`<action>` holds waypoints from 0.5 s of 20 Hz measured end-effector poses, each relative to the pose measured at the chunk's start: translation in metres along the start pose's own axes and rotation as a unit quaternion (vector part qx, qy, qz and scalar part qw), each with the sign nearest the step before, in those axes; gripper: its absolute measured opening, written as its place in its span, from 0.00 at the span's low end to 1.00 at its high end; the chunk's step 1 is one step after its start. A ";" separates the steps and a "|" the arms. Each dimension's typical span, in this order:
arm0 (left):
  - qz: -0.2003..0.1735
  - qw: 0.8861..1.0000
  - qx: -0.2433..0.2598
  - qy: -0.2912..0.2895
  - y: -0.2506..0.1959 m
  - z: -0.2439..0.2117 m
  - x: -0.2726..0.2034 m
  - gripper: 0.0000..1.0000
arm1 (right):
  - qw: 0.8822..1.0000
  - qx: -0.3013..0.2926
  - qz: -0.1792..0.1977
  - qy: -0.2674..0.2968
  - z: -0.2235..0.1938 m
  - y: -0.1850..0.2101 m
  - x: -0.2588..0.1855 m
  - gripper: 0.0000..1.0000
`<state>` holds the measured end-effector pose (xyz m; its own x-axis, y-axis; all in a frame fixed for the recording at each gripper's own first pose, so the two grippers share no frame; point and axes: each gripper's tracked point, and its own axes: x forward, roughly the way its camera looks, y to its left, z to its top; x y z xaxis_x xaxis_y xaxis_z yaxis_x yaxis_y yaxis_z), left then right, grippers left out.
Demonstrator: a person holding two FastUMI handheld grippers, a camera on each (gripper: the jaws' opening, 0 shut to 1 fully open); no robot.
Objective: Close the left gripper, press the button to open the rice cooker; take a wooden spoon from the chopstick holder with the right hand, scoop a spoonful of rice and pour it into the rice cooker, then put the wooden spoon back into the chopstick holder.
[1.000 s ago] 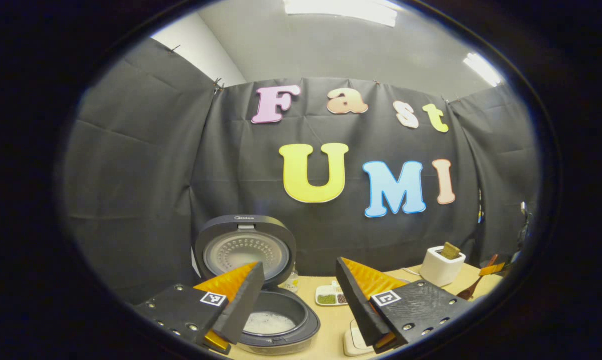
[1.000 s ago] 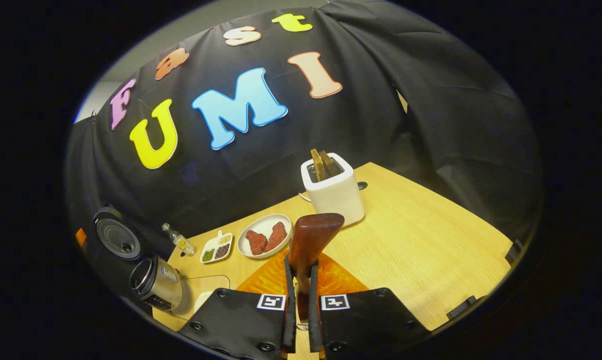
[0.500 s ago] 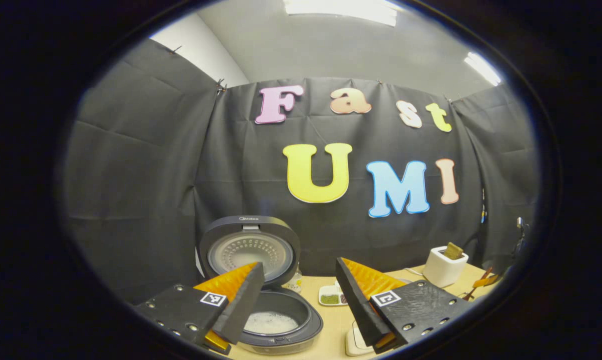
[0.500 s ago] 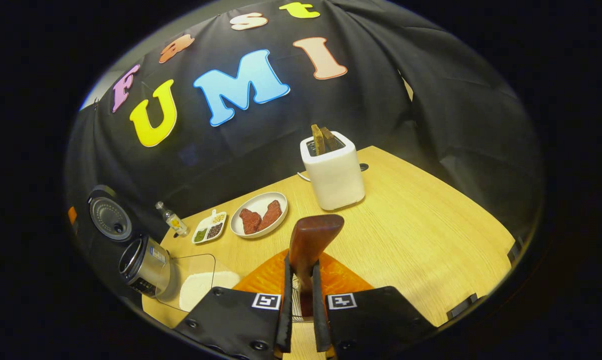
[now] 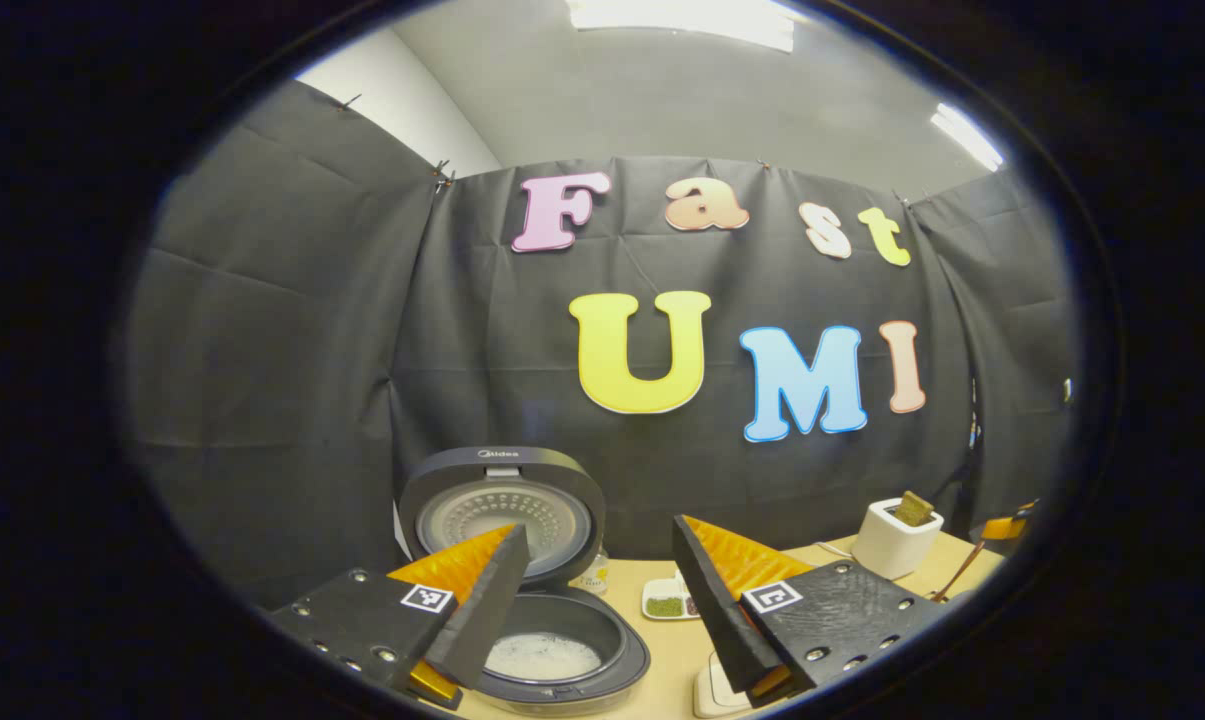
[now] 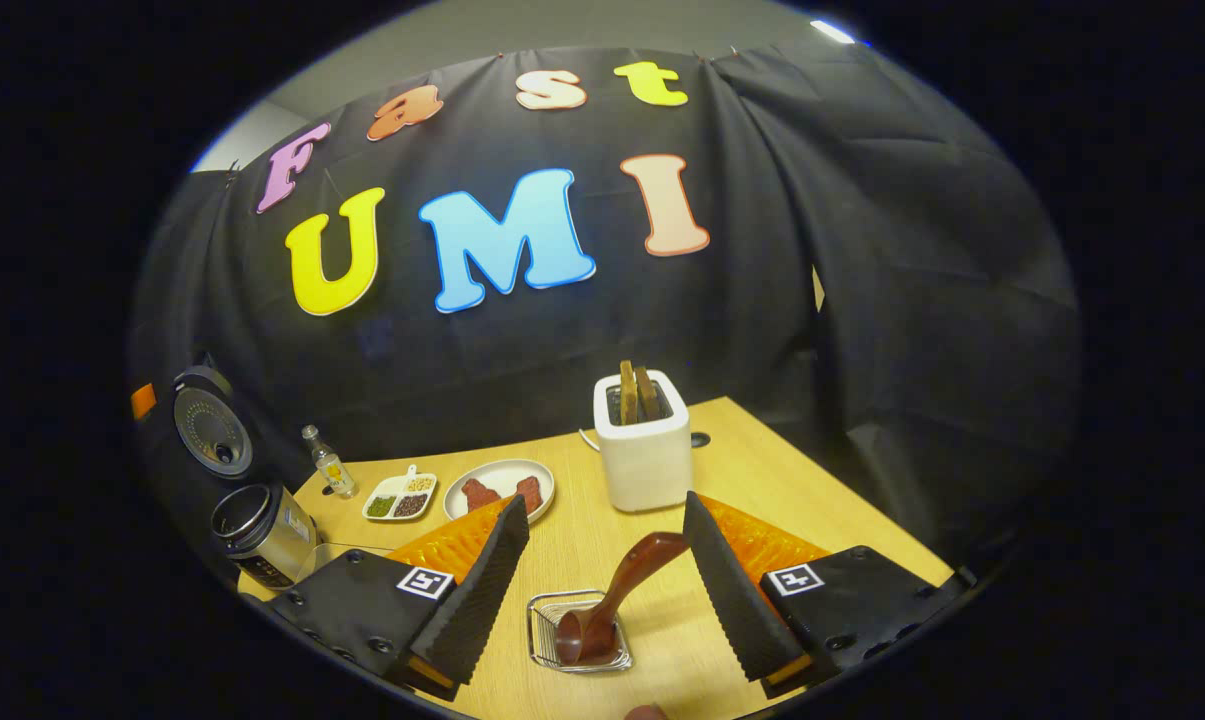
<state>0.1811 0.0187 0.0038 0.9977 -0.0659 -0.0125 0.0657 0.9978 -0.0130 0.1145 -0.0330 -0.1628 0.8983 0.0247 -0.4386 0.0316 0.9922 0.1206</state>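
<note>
reading the right gripper view: your right gripper [image 6: 602, 560] stands wide open, jaws splayed, gripping nothing. the wooden spoon [image 6: 612, 605] sits in the chopstick holder [image 6: 577, 630], a small wire basket on the table [image 6: 842, 520], right between and just below your two fingers, at about 6 o'clock from the gap's midpoint. its long axis runs from the bowl end down in the basket at 7 o'clock up to the handle tip at 1 o'clock, leaning toward your right finger [image 6: 727, 590] without touching it. neither finger touches the wood.

judging from that, the spoon looks returned and the rice cooker [image 5: 552, 655] already holds white grains in its pot, lid up. so the task reads as essentially done; what's left is clearing the right gripper straight back out along 6 o'clock, away from the handle tip. risk: drift toward 1 o'clock and that right finger may clip the handle and tip the light basket.

in the left gripper view, your left gripper [image 5: 597, 590] is also wide, holding nothing, with the cooker at 7 o'clock just behind its left finger [image 5: 487, 610]. the right gripper is far nearer the spoon. the toaster [image 6: 642, 450] sits at 12 o'clock, well apart from it.
</note>
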 end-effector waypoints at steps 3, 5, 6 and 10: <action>0.006 1.000 0.007 0.002 0.006 0.013 0.015 0.87 | 0.998 -0.042 -0.007 -0.041 0.040 0.001 -0.017 0.98; 0.010 1.000 0.010 0.002 0.013 0.024 0.031 0.87 | 0.996 -0.060 -0.004 -0.067 0.065 0.008 -0.029 0.98; 0.013 1.000 0.012 0.005 0.016 0.027 0.040 0.89 | 0.995 -0.065 -0.001 -0.079 0.075 0.012 -0.035 0.98; 0.029 0.999 0.003 0.019 0.043 0.042 0.087 0.87 | 0.992 -0.070 0.011 -0.104 0.098 0.025 -0.049 0.98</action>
<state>0.2711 0.0562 0.0440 0.9986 -0.0084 -0.0518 0.0082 1.0000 -0.0049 0.1141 -0.0211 -0.0514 0.9697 0.0349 -0.2418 -0.0369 0.9993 -0.0037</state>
